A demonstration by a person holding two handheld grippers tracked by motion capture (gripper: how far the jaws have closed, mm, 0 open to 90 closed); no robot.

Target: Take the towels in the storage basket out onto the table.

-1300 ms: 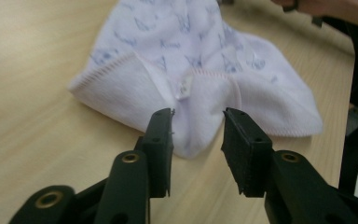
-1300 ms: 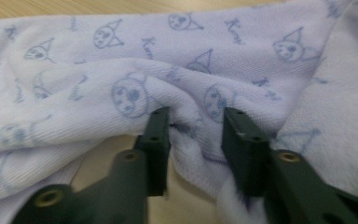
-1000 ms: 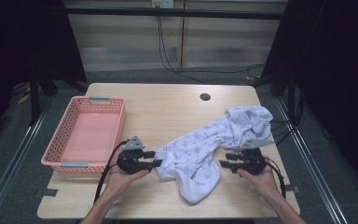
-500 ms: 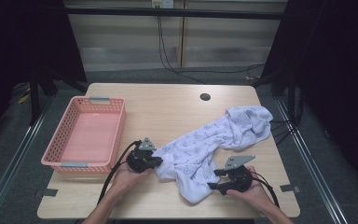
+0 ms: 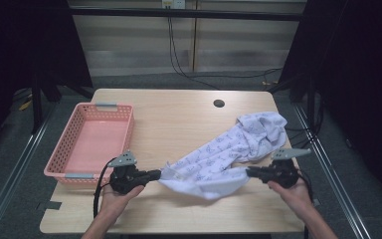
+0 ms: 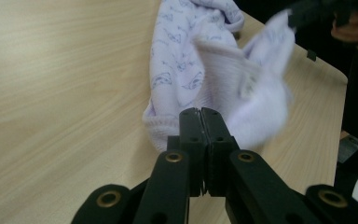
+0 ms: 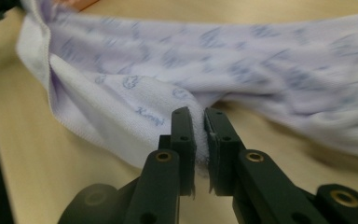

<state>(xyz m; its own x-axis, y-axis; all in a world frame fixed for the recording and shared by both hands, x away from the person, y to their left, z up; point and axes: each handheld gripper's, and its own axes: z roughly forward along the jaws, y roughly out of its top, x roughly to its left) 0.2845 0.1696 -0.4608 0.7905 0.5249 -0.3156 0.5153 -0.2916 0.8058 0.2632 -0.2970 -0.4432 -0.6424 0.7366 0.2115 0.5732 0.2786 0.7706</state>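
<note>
While my left claw (image 5: pixel 155 174) pinches one end of the cloth (image 5: pixel 229 149), my right claw (image 5: pixel 251 173) pinches the other, and the pale purple printed fabric sags in a shallow loop between them just above the desk (image 5: pixel 179 124). My left claw's jaws are pressed tight together, with a ribbed hem of the cloth caught at their tips; in the left gripper view (image 6: pixel 200 114) the cloth (image 6: pixel 205 70) spreads straight ahead of the tips and runs up and away toward my right hand. My right claw's jaws have just been closing, and in the right gripper view (image 7: pixel 196 116) a thick fold of the cloth (image 7: pixel 168 70) sits squeezed between the two black pads, so a narrow gap stays filled with fabric. From that claw the cloth stretches ahead and off to both sides, blurred at the far right.

Beyond my right claw the rest of the cloth lies bunched in a heap on the desk, near the desk's far right corner. Out past my left claw, on its outer side and a little ahead, sits a pink basket (image 5: pixel 69 144) on the desk, just beside my left hand (image 5: pixel 114 196) and apart from the cloth. My right hand (image 5: pixel 291 189) holds its claw near the right edge of the desk. A small dark hole (image 5: pixel 219 103) in the desk lies well ahead of both claws, apart from the heap.
</note>
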